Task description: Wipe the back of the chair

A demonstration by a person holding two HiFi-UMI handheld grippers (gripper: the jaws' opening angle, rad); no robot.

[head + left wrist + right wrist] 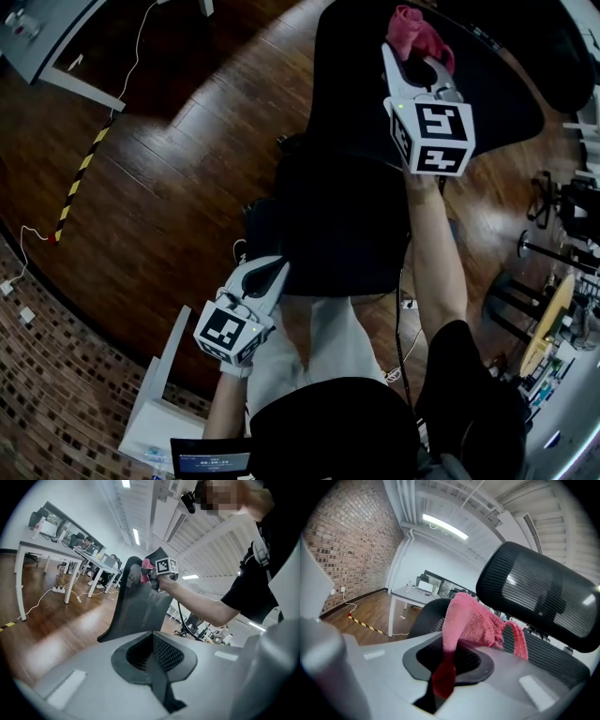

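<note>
My head view is dim; the floor [230,98] glares; a ceiling strip [445,527] shines; edges warp; the cloth [473,620] blurs at my jaws.

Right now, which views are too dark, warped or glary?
Head view: underexposed, black mesh office chair nearly featureless. Left gripper view: heavy fisheye, dark corners. Right gripper view: white ceiling strip light glares; pink terry cloth is sharp.

In the head view I saw the chair [337,225] at centre. My right gripper [418,66] sat upper right, the cloth [419,33] in its fingers over the chair's top. My left gripper [269,275] lay lower left of the chair.
</note>
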